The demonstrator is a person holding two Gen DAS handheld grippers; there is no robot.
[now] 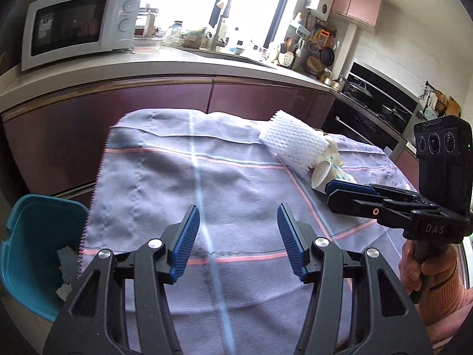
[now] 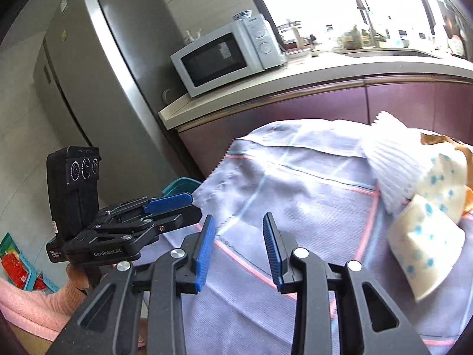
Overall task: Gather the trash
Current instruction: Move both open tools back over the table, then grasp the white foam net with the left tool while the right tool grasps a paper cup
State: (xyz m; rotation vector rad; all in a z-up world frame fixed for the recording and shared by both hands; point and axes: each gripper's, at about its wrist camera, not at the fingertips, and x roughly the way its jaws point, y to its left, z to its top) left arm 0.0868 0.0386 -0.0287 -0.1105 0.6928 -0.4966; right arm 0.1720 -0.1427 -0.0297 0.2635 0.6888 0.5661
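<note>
A white foam fruit net point(image 1: 291, 145) lies on the far right of the lilac tablecloth point(image 1: 177, 183), beside crumpled paper cups with blue dots point(image 1: 325, 174). In the right wrist view the foam net point(image 2: 390, 159) and the cups point(image 2: 425, 236) lie to the right, with a brown wrapper point(image 2: 437, 139) behind. My left gripper point(image 1: 238, 222) is open and empty over the cloth's middle. My right gripper point(image 2: 238, 230) is open and empty, left of the cups; it also shows in the left wrist view point(image 1: 340, 189) right next to the cups. A teal bin point(image 1: 32, 248) sits at the table's left edge.
A kitchen counter point(image 1: 177, 65) with a microwave point(image 1: 79, 23) runs behind the table. A grey fridge point(image 2: 103, 68) stands at the left. A stove and oven point(image 1: 381, 109) are at the back right. Red packets in a basket point(image 2: 14, 263) lie on the floor.
</note>
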